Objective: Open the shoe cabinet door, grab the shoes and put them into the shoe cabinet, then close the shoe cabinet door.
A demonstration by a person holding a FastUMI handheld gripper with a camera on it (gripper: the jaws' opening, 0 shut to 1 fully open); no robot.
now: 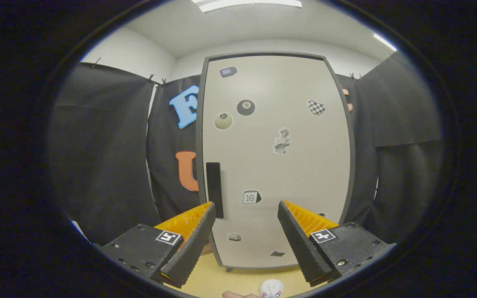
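Black-cloth booth, tan floor. Shoe cabinet door shut, straight ahead; its upright handle just beyond left finger. Claw wide, empty.

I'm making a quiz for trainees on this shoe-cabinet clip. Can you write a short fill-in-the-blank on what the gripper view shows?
1. The shoe cabinet door is ____.
2. The gripper has its fingers ____, holding nothing.
3. The dark vertical handle sits near the door's ____ edge.
4. The white shoe lies on the ____ floor, between the fingers.

Missing words: closed; open; left; wooden
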